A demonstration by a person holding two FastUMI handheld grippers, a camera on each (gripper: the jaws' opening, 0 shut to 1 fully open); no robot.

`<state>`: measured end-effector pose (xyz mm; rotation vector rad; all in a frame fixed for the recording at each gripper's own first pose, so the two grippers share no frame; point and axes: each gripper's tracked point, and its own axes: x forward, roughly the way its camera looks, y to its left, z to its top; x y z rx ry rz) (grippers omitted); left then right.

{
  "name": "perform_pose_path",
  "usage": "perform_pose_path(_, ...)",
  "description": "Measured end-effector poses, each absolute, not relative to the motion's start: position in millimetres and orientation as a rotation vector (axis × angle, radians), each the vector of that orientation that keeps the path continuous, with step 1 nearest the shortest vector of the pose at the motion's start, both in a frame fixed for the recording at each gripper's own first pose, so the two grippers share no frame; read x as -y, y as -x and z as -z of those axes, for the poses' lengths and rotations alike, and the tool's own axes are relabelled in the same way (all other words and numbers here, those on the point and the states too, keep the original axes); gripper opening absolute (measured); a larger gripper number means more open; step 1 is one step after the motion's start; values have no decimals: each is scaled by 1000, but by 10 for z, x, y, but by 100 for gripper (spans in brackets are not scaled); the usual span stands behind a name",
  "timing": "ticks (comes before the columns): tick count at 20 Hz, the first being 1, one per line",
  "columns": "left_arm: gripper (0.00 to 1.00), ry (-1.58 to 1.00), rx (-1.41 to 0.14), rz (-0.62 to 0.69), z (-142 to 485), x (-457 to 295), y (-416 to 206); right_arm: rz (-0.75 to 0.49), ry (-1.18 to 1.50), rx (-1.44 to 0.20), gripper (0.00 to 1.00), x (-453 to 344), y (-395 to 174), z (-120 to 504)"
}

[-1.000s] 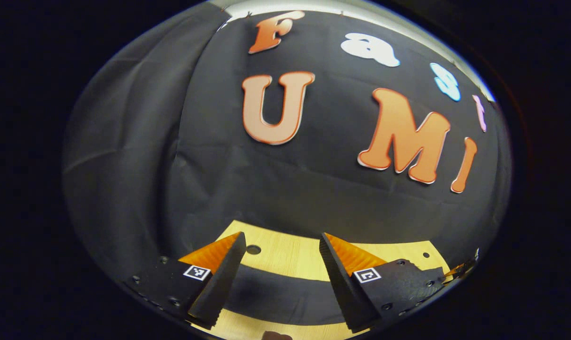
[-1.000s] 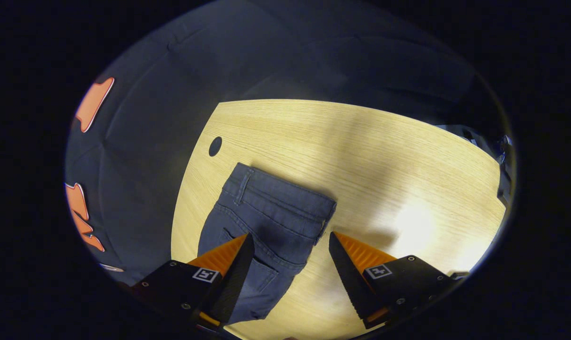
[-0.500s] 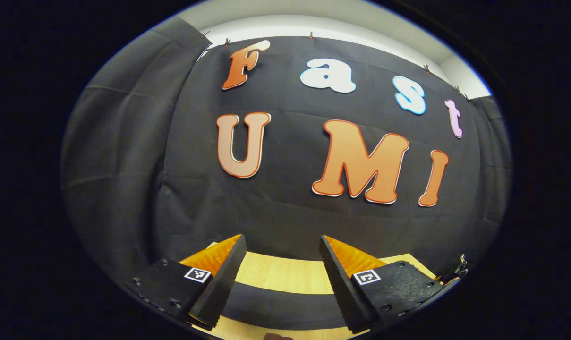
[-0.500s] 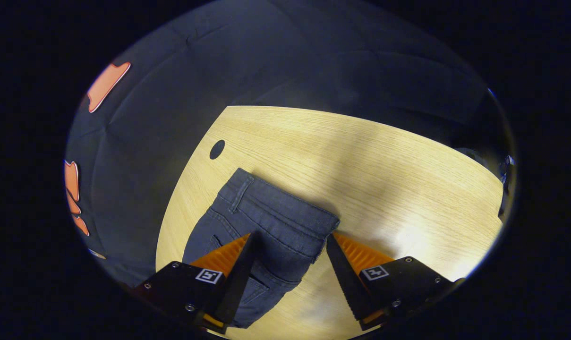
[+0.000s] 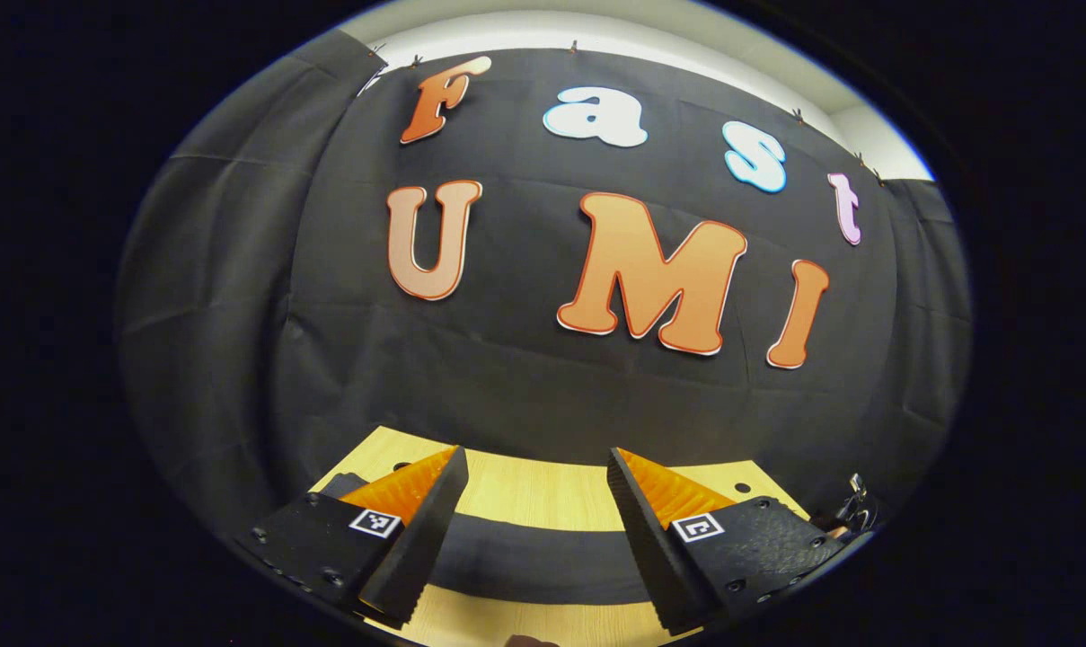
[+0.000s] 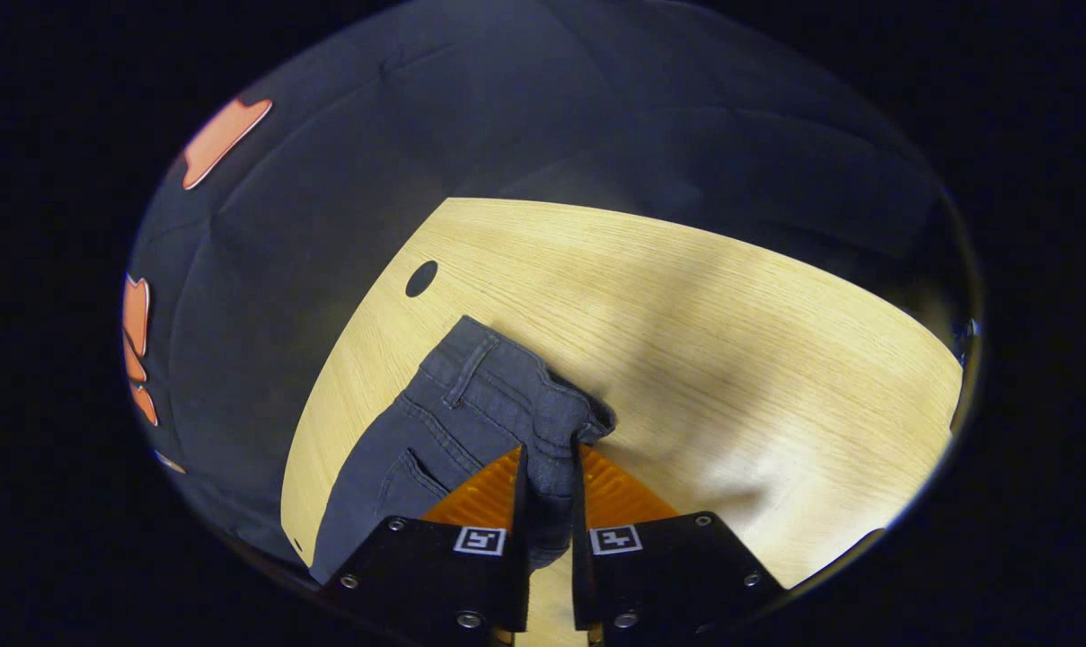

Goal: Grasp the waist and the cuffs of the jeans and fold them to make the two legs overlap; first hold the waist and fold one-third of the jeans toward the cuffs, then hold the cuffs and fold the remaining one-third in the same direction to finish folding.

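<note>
1. Since half a second earlier, the right gripper [image 6: 549,467] had closed, its fingers clamped on the jeans [image 6: 471,422] at the waist, denim bunched between them.
2. The left gripper [image 5: 534,512] hung with fingers apart over the worktop [image 5: 525,490], a dark strip of fabric [image 5: 534,562] lying across between them.

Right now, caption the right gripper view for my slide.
Right gripper pinches the jeans' waist on the wooden table.

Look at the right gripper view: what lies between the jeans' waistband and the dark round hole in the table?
Only bare wooden table: the stretch between the jeans and the hole holds nothing, as the right gripper view shows.
</note>
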<state>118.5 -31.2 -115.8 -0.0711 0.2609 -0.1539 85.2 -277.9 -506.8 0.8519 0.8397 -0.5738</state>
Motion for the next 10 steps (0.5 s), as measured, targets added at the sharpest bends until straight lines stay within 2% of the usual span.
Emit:
perform_pose_path(2, 94, 50, -262, 164, 1155, 331, -1176, 595, -837, -816, 20, 2785, -850, 4991)
perform_pose_path(3, 94, 38, -260, 169, 1152, 327, -1189, 630, -816, -783, 7, 2829, -868, 4902)
perform_pose_path(6, 94, -14, -221, 148, 1091, 209, -1197, 654, -685, -757, 10, 2762, -850, 4723)
perform_pose_path(9, 94, -78, -114, 109, 821, 33, -1154, 651, -699, -723, 10, 2727, -887, 4576)
perform_pose_path(10, 89, -93, -83, 102, 757, -15, -1134, 652, -693, -712, 10, 2716, -873, 4518)
